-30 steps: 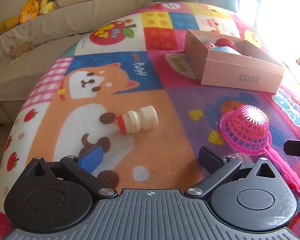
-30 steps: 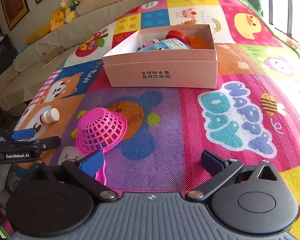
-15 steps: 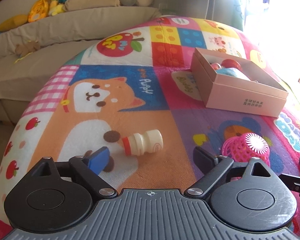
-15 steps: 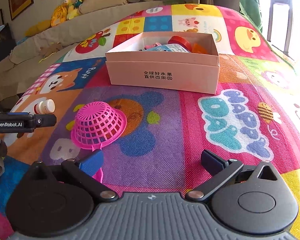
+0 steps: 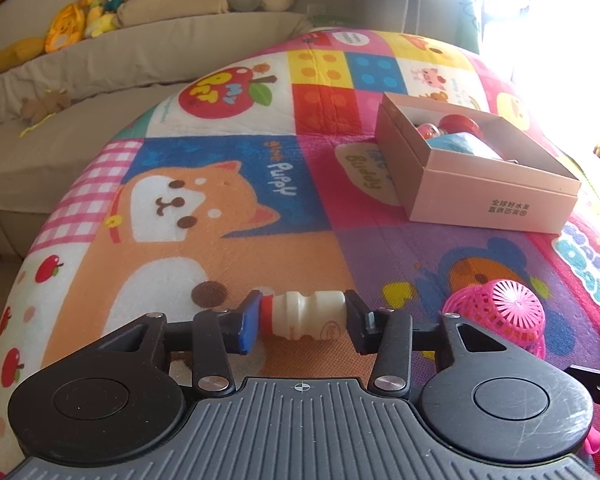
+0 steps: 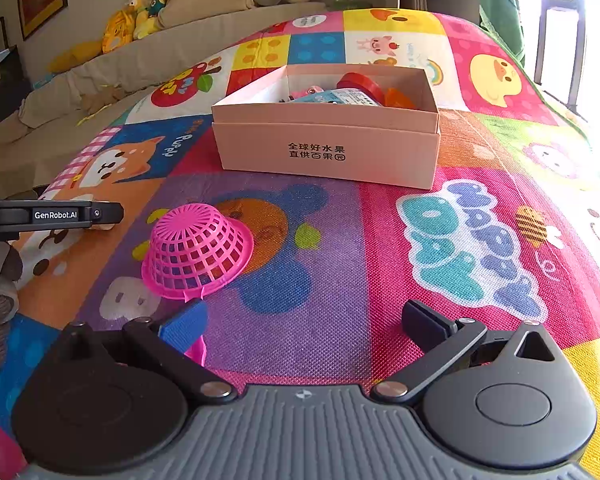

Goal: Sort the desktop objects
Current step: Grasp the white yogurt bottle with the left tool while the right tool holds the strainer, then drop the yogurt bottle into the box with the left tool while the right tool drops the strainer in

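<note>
My left gripper is shut on a small white yogurt bottle with a red neck, gripped end to end, lying low on the colourful play mat. A pink mesh strainer lies dome up on the mat, just ahead and left of my open, empty right gripper; its handle runs under the right gripper's left finger. The strainer also shows in the left wrist view. A pink cardboard box holding several toys stands beyond, also seen in the left wrist view.
A beige sofa with plush toys runs along the mat's far left side. The left gripper's body shows at the left edge of the right wrist view. Bright windows are at the right.
My left gripper moved forward to the bottle and closed on it. My right gripper drifted slightly and stayed open.
</note>
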`<state>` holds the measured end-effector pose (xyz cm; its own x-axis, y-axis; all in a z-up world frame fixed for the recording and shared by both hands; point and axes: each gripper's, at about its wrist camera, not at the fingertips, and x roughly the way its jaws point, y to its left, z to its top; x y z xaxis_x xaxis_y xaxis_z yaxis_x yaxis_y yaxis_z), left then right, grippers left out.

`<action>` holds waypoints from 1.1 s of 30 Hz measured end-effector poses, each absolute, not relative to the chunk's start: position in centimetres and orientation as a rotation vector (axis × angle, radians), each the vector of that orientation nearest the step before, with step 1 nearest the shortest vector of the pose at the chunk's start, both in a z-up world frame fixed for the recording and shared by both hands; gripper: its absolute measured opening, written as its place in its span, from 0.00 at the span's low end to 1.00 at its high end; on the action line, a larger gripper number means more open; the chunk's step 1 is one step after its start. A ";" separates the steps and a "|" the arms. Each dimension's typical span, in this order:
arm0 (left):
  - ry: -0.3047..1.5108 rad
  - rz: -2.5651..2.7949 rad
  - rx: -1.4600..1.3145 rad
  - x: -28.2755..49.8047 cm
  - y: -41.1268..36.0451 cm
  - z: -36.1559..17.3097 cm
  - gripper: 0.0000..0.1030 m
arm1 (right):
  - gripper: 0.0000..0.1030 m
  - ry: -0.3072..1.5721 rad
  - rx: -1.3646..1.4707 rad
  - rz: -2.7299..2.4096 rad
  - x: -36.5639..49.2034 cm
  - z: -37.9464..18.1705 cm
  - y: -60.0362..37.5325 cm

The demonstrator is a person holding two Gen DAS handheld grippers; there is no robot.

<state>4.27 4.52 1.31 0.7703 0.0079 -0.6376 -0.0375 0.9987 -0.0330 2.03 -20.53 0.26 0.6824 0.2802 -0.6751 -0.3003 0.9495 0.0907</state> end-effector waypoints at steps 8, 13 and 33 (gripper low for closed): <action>0.691 -0.008 -0.050 0.7 5.3 1.7 0.47 | 1.00 0.728 -0.133 0.548 2.2 1.4 -15.2; 0.699 -0.010 -0.070 -0.8 6.3 1.5 0.47 | 0.99 0.731 -0.202 0.547 4.2 1.0 -12.4; 0.401 -0.304 0.067 11.3 -4.2 11.1 0.46 | 0.80 0.534 0.016 0.386 0.9 11.5 -25.5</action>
<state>11.25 -4.16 11.08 0.8758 -0.2781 -0.3945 0.3047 0.9524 0.0048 0.93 -25.52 11.53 0.7904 0.3629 -0.4936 -0.3548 0.9280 0.1140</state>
